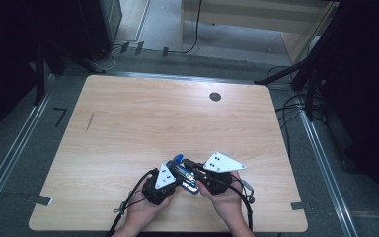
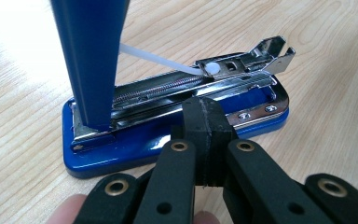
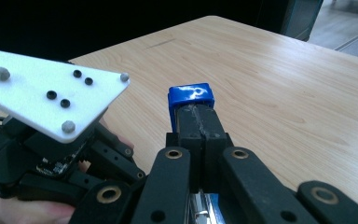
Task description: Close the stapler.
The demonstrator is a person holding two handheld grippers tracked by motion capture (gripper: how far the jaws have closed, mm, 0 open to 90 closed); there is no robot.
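Observation:
A blue stapler (image 1: 185,175) lies open near the table's front edge, between my two grippers. In the left gripper view its blue base (image 2: 121,149) rests flat on the wood. The chrome magazine (image 2: 177,86) is bared, and the blue lid (image 2: 91,56) stands upright at the left. My left gripper (image 2: 204,109) is shut, with its tips against the near side of the base and nothing between the pads. My right gripper (image 3: 198,122) is shut too, its tips close behind the lid's blue end (image 3: 191,97). Each gripper is held in one hand, the left gripper (image 1: 170,181) and the right gripper (image 1: 197,174).
The wooden table (image 1: 177,118) has a dark round hole (image 1: 215,97) at the back right and a short dark mark (image 1: 89,122) at the left. The left gripper's white plate (image 3: 42,93) sits close beside the right gripper's jaws. Cables and dark stands ring the table.

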